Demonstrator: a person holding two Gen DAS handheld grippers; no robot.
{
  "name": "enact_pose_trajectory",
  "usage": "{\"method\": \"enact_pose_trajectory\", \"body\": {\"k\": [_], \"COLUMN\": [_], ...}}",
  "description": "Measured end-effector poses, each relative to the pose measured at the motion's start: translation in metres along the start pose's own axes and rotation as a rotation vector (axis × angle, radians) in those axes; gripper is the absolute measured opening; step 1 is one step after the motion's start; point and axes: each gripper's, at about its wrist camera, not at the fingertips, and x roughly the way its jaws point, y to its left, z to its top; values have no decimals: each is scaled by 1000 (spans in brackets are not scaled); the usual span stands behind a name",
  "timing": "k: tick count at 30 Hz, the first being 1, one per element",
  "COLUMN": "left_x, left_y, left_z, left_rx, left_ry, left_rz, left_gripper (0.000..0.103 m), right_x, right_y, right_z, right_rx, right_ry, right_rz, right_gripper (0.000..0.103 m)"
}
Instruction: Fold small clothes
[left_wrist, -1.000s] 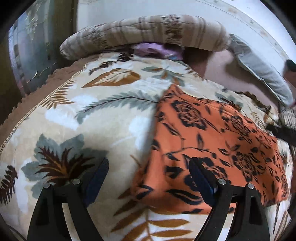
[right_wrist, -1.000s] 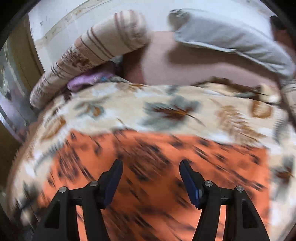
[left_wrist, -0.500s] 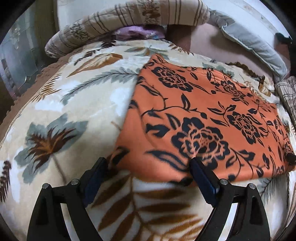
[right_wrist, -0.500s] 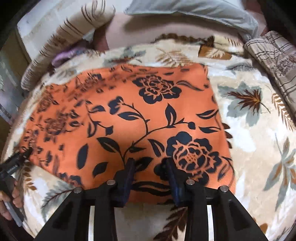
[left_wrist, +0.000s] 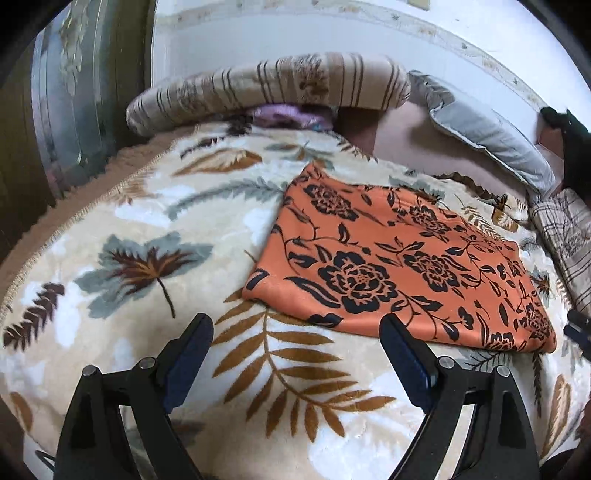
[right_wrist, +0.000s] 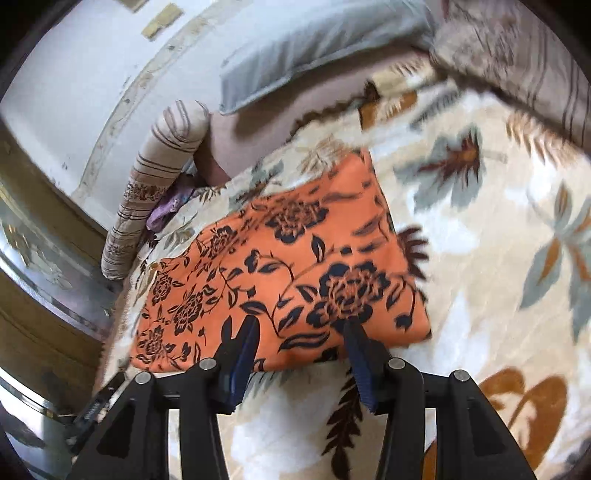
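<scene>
An orange cloth with black flowers (left_wrist: 399, 269) lies folded flat in a rectangle on the leaf-patterned blanket (left_wrist: 147, 258). My left gripper (left_wrist: 295, 332) is open wide just short of the cloth's near left corner, with only blanket between its fingers. In the right wrist view the same cloth (right_wrist: 295, 266) lies tilted across the middle. My right gripper (right_wrist: 301, 332) hovers at its near edge and its jaws are opening. The hem shows between the blue pads (right_wrist: 245, 347), and the pads do not press on it.
A striped bolster (left_wrist: 266, 88), a grey pillow (left_wrist: 487, 136) and a purple cloth (left_wrist: 284, 114) lie along the far wall. A plaid fabric (left_wrist: 565, 236) sits at the right. A wooden cabinet with glass (left_wrist: 59, 110) stands on the left.
My left gripper has drawn back, so the cloth now lies beyond its fingers. The right gripper has rolled and shifted along the near edge; its jaws narrowed, then widened.
</scene>
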Motion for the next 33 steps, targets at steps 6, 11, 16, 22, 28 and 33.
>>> {"method": "enact_pose_trajectory", "body": {"k": [6,11,16,22,28,33], "left_x": [-1,7,12,17,13,12], "left_y": [-8,3,9,8,2,-2], "left_z": [1,2,10,15,15,14], "left_rx": [65,62,40,44,65,71], "left_ry": [-24,-18,-32,-34,-44,-44], "left_rz": [32,47,49,58,61,67], "left_gripper": [92,91,91,91,91,92], "right_x": [4,12,24,36,41,45], "right_y": [17,23,29,35,40,42], "right_z": [-6,-7,-3,-1,0,0], "right_rx": [-88,-110,-109,-126,-135,-138], "right_ry": [-6,-14,-2,9,9,19], "right_rz": [-33,-52,-64,-63,-45,-39], "right_gripper": [51,51,51,51,51,51]}}
